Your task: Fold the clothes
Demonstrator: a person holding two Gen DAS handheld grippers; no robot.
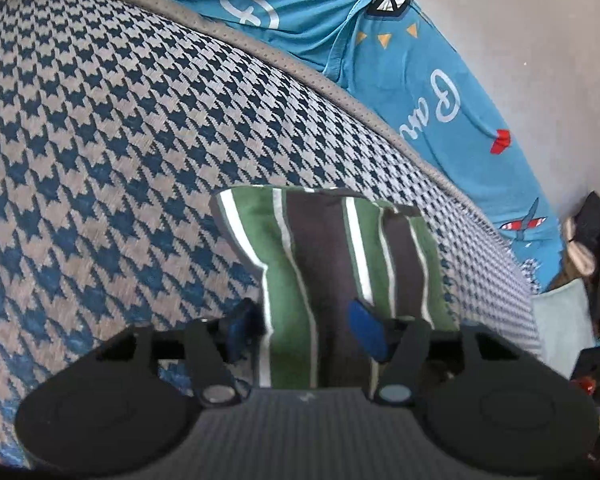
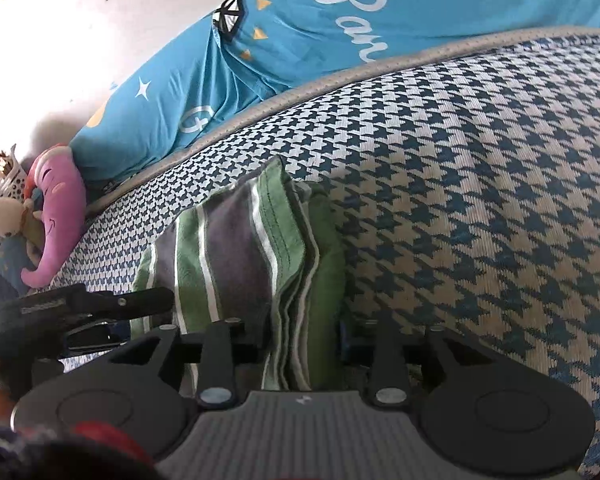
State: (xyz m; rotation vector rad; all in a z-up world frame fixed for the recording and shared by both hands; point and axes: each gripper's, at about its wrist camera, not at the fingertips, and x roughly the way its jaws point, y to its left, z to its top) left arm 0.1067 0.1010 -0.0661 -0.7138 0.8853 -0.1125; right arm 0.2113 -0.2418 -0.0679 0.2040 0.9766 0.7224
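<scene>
Lying on a houndstooth mat [image 1: 100, 152] in dark blue and pale grey, the striped garment [image 1: 328, 264] is folded into a compact bundle of green, charcoal and white bands. In the left wrist view the left gripper [image 1: 306, 330] has its two blue-padded fingers [image 1: 366, 330] set on either side of the near end of the bundle, the cloth filling the space between them; the jaws look closed in on the fabric, pinching it. The bundle stretches away from that gripper across the mat, its far edge squared off. In the right wrist view the right gripper [image 2: 304, 340] meets the same striped garment [image 2: 244, 248] from its layered side, where several stacked edges of cloth show. The fabric runs down between its jaws, but the fingertips are hidden behind the cloth and the linkage, so I cannot tell whether they press on it. To the left in this view a black arm of the left gripper [image 2: 100, 300] reaches in at the bundle's edge. Beyond the mat's grey piped border lies a turquoise sheet [image 2: 300, 28] printed with white script, stars and small triangles. A pink plush toy [image 2: 56, 204] and a pale stuffed rabbit [image 2: 4, 216] sit at the far left, beside the mat.
</scene>
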